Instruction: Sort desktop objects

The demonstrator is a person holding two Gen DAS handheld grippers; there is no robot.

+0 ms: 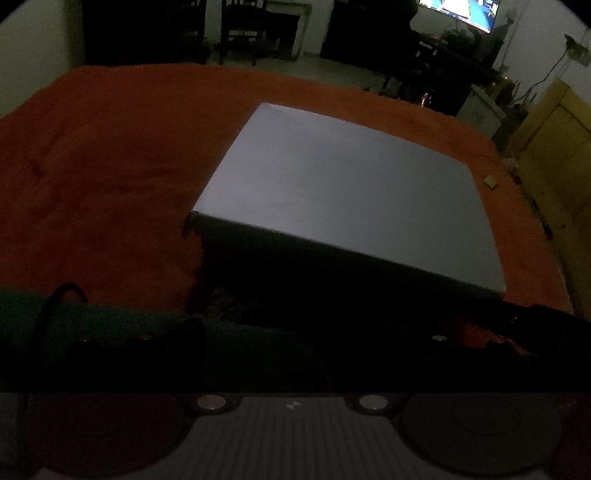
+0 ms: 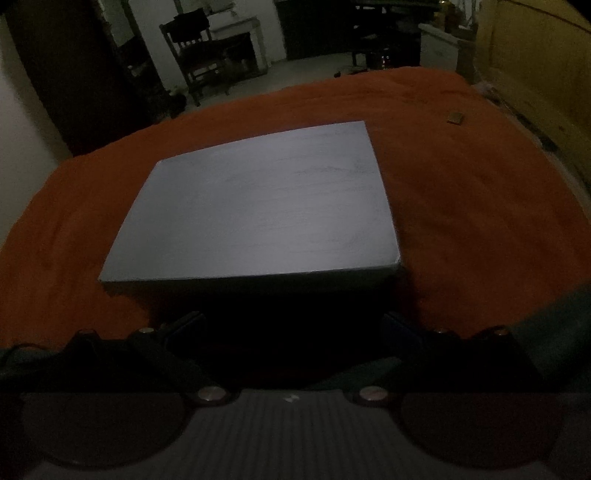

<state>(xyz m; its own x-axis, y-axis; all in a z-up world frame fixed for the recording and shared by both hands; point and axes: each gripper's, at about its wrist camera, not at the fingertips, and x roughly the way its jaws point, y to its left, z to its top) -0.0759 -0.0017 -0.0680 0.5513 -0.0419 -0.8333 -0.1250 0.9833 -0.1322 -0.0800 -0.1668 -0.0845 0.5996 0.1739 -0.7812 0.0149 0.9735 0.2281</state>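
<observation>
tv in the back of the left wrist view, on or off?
On. The TV at the top edge shows a bright, colourful picture, while the room around it is dim. What is on screen is too small to tell.

A pale grey, unpatterned box (image 2: 255, 206) lies on a plain rust-orange cloth (image 2: 461, 206). At two o'clock from it sits a small tan piece (image 2: 455, 118). Dark green fabric (image 1: 122, 325) shows at seven o'clock, and a mustard-yellow cabinet (image 1: 554, 155) at three o'clock.
</observation>
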